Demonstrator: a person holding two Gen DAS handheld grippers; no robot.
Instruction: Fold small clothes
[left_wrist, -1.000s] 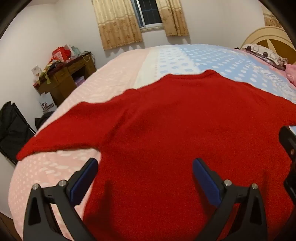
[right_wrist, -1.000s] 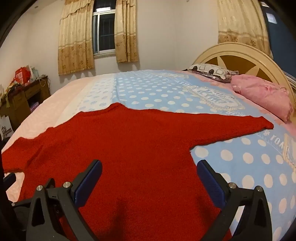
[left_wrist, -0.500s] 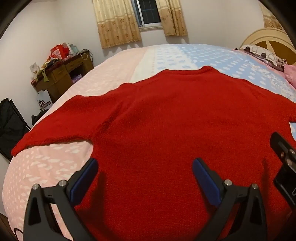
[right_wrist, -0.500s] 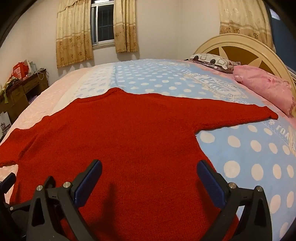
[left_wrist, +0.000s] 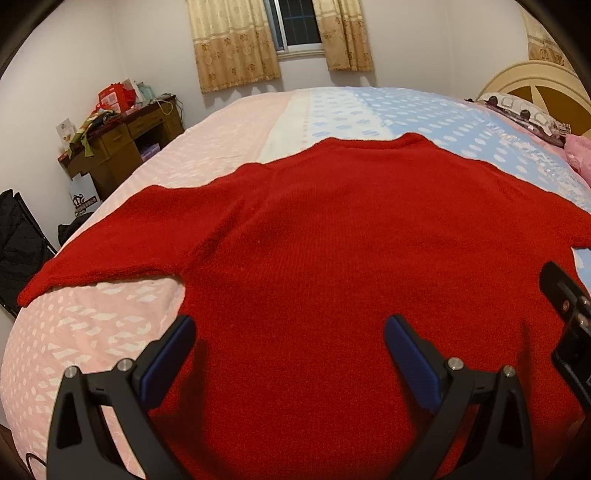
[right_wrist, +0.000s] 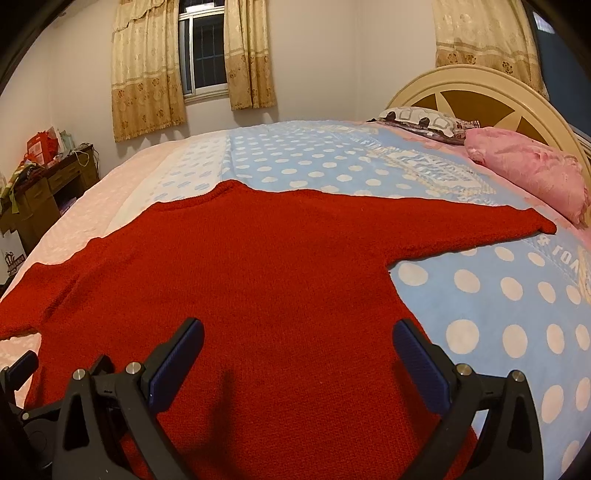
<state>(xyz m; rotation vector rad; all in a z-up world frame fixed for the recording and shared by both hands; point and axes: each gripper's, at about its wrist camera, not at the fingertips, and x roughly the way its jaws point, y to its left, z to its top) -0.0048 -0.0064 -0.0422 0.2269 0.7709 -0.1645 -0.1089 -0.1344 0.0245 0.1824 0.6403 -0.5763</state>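
Pulling back a little from a second ago, both the left gripper (left_wrist: 290, 350) and right gripper (right_wrist: 299, 350) hover spread wide and empty over the red sweater (right_wrist: 240, 280), which now lies flat on the bed (right_wrist: 480, 295), seemingly ready for folding.

i'm looking at a bedroom with plain white walls (right_wrist: 325, 55). a barred window (right_wrist: 203, 48) sits in the far wall, dark outside, flanked by beige patterned curtains (right_wrist: 147, 70). a big bed (right_wrist: 332, 162) fills most of my view, its cover pink on the left and blue with white dots on the right. a cream arched headboard (right_wrist: 480, 92) stands at the right, with a pink pillow (right_wrist: 528, 166) near it. a cluttered wooden desk (left_wrist: 122, 144) sits against the left wall, a black bag (left_wrist: 18, 236) nearer.
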